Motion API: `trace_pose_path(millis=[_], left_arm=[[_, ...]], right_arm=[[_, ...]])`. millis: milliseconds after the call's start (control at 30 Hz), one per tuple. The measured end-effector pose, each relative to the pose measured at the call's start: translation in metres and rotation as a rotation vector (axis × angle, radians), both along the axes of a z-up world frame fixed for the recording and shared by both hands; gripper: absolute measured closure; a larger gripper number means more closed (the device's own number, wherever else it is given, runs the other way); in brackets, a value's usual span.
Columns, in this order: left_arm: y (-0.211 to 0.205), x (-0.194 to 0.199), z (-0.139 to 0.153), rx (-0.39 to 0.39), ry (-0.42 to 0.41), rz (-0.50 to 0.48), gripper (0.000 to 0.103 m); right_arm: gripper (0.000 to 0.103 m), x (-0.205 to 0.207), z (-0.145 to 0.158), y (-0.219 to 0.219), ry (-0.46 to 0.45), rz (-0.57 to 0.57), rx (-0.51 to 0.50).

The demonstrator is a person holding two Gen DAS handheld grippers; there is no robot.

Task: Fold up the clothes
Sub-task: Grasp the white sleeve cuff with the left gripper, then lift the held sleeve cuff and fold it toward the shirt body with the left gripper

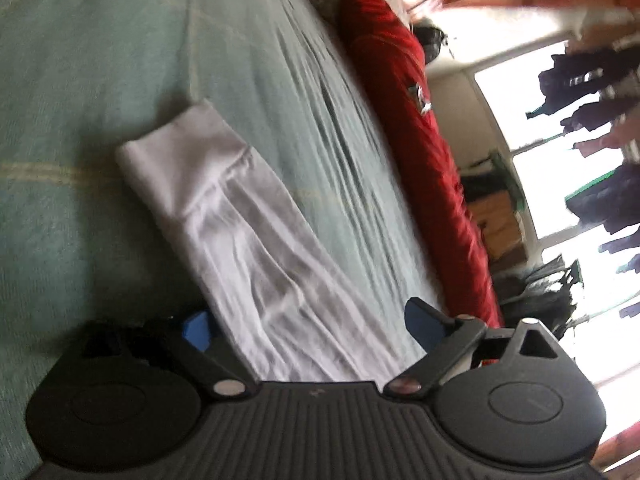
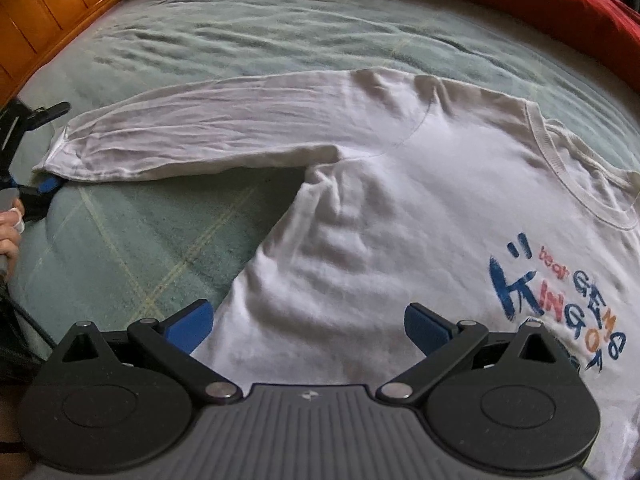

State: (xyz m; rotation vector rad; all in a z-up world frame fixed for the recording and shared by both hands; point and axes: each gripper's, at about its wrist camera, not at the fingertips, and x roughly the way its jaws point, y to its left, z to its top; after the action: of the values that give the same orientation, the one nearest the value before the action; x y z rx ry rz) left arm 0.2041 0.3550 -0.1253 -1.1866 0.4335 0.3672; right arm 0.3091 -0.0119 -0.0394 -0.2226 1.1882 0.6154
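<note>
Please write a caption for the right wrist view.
Open right gripper above a white printed shirt spread on a green bedsheet.

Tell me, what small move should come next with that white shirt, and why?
Probably close the left gripper on the sleeve cuff: its open fingers straddle the sleeve, which lies stretched out flat on the bed, not yet folded over the shirt.

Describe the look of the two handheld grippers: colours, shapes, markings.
Both grippers, left and right, look alike: a ribbed dark grey body, two round black discs, black linkage arms with silver pivot pins, and blue fingers. No sleeve shows.
</note>
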Motion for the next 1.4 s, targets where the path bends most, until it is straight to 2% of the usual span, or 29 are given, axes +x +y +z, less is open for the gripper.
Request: trace_pose_path(millis=[167,233,400,533,667,800,900,967,1167,1400], left_arm=[[0.016,0.015,0.002,0.044,-0.022,0.069,0.008],[0.009,0.017,0.005,0.065,-0.019,0.056,0.008],[0.004,0.010,0.010,0.019,-0.053,0.009,0.009],[0.008,0.009,0.004,-0.015,-0.075,0.078,0.009],[0.002,0.014,0.003,0.033,-0.050,0.084,0.009],[-0.003,0.021,0.014,0.015,-0.045,0.048,0.031],[-0.012,0.025,0.020,0.051,-0.006,0.021,0.032],[-0.015,0.023,0.020,0.034,-0.004,0.021,0.032],[-0.023,0.015,0.033,0.027,-0.043,0.035,0.032],[-0.046,0.036,0.058,0.040,-0.106,-0.024,0.032]], right_arm=[[0.000,0.002,0.000,0.001,-0.003,-0.004,0.004],[0.000,0.002,0.001,0.002,-0.006,-0.008,0.008],[0.000,0.002,0.001,0.001,-0.009,-0.012,0.024],[0.000,0.001,-0.001,0.000,-0.009,-0.016,0.028],[0.000,-0.001,-0.002,-0.003,-0.008,-0.024,0.045],[0.000,-0.004,0.000,-0.010,-0.019,-0.034,0.058],[0.000,-0.006,0.000,-0.019,-0.018,-0.055,0.064],[0.000,-0.007,0.000,-0.026,-0.016,-0.069,0.067],[0.000,-0.012,0.004,-0.044,-0.026,-0.085,0.083],[0.000,-0.017,0.004,-0.063,-0.032,-0.106,0.101]])
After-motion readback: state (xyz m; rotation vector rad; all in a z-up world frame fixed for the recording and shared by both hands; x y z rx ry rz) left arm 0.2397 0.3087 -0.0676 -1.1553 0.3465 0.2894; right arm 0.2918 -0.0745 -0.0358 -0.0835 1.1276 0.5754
